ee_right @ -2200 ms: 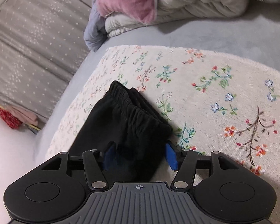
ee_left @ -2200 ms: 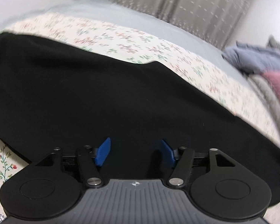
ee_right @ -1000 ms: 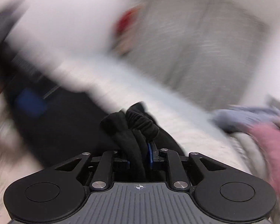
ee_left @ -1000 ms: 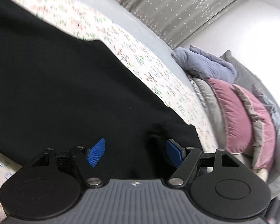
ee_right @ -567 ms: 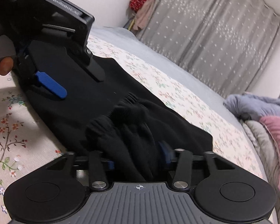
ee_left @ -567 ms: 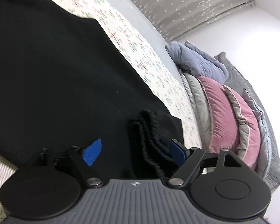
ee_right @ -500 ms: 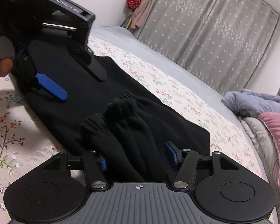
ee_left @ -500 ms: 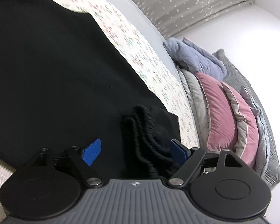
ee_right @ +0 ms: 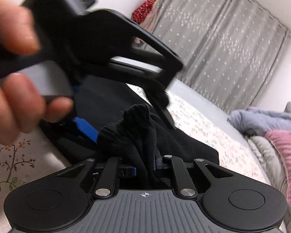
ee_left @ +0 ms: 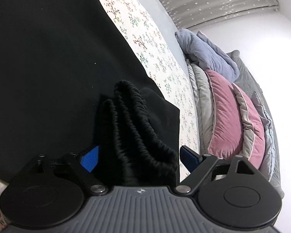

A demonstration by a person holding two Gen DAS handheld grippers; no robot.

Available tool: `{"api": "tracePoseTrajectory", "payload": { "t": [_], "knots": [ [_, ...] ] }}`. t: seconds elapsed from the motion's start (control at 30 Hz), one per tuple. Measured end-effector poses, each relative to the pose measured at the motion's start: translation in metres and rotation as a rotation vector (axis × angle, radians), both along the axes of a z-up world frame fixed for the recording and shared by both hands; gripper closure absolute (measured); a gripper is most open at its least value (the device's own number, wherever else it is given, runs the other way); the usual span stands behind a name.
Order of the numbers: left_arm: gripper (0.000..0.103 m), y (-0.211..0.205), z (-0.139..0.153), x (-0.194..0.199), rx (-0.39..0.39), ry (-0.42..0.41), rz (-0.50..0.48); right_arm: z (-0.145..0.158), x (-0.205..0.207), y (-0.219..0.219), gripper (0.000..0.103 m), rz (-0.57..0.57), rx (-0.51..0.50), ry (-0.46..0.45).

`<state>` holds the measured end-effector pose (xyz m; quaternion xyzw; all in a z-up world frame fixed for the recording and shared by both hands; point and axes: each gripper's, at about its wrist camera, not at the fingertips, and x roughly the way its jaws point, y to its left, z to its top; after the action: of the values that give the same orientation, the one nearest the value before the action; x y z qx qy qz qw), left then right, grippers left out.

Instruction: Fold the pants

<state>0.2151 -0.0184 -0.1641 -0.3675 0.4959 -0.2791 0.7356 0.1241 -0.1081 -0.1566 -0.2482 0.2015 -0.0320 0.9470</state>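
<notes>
Right now the right gripper (ee_right: 145,167) is clamped on a gathered bunch of the black pants (ee_right: 133,134); its pads are pulled in tight against the fabric, and the ribbed elastic band (ee_right: 138,109) pokes up at 12 o'clock from the pinch. Likely reason: holding the bunched end lets one hand carry it across for a fold.

Left gripper (ee_left: 138,158) has its jaws apart, blue pads (ee_left: 90,158) straddling the same ribbed band (ee_left: 133,120) without squeezing it. Judged as lining up for a second grip, so both ends of the band move together and the fold stays square.

Rest of the pants lie spread flat over the floral sheet (ee_left: 155,58), filling the left view from 9 to 12 o'clock. In the right view the left gripper body and the person's hand (ee_right: 15,81) sit at 10 o'clock, motion-blurred, so whether that pad touches cloth there is unclear.

Further out: pillow stack (ee_left: 229,120) at 3 o'clock in the left view, grey curtain (ee_right: 223,44) at 1 o'clock in the right view.

Writing: none legible. Only a small crosshair mark on each gripper body; any lettering on the blurred gripper can't be read.
</notes>
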Motion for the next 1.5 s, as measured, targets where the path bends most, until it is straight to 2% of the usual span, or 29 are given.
{"api": "tracePoseTrajectory", "payload": {
  "t": [0.07,0.1,0.17,0.27,0.4,0.6,0.7,0.83,0.9,0.93,0.97,1.03,1.17,1.33,1.4,1.43,1.5],
  "knots": [
    [0.035,0.0,-0.001,0.001,0.029,-0.005,0.001,-0.002,-0.001,0.004,0.09,0.013,-0.009,-0.007],
    [0.041,-0.001,0.0,0.001,0.046,-0.013,0.001,-0.003,-0.001,0.005,0.09,0.015,-0.015,-0.01],
    [0.059,0.001,0.001,0.001,0.07,-0.036,0.011,-0.003,-0.005,0.005,0.09,0.016,-0.022,-0.011],
    [0.07,0.003,0.008,0.0,0.096,-0.079,0.016,-0.004,-0.002,0.003,0.087,0.008,-0.009,0.006],
    [0.073,0.0,0.02,-0.005,0.137,-0.154,0.015,-0.008,0.001,0.008,0.084,0.019,-0.051,0.012],
    [0.074,-0.005,0.027,-0.008,0.181,-0.205,0.015,-0.007,0.002,0.012,0.085,0.014,-0.165,0.004],
    [0.074,-0.007,0.031,-0.01,0.198,-0.23,0.017,-0.002,0.002,0.009,0.095,0.004,-0.115,-0.01],
    [0.073,-0.004,0.035,-0.009,0.208,-0.251,0.024,0.008,0.002,0.009,0.097,-0.001,-0.049,-0.059],
    [0.066,0.001,0.031,-0.009,0.191,-0.226,0.014,0.012,0.003,0.009,0.097,-0.006,-0.02,-0.08],
    [0.058,0.003,0.028,-0.007,0.188,-0.2,0.007,0.014,0.004,0.008,0.097,-0.011,-0.003,-0.083],
    [0.044,0.004,0.024,-0.005,0.188,-0.177,0.006,0.016,0.005,0.007,0.097,-0.013,0.014,-0.084],
    [0.03,0.008,0.018,-0.003,0.181,-0.131,0.01,0.019,0.006,0.005,0.097,-0.013,0.029,-0.081],
    [0.026,0.009,0.01,-0.001,0.145,-0.089,0.006,0.021,0.006,0.005,0.097,-0.009,0.034,-0.082],
    [0.027,0.002,0.014,-0.004,0.153,-0.114,0.006,0.02,0.003,0.007,0.097,-0.007,0.042,-0.093],
    [0.039,0.002,0.016,-0.005,0.158,-0.132,0.002,0.019,0.001,0.007,0.097,-0.004,0.046,-0.093],
    [0.055,0.0,0.017,-0.005,0.155,-0.139,-0.004,0.018,0.0,0.008,0.097,-0.003,0.046,-0.094],
    [0.064,-0.001,0.021,-0.006,0.17,-0.158,-0.007,0.015,-0.006,0.012,0.097,0.0,0.048,-0.091]
  ]
}}
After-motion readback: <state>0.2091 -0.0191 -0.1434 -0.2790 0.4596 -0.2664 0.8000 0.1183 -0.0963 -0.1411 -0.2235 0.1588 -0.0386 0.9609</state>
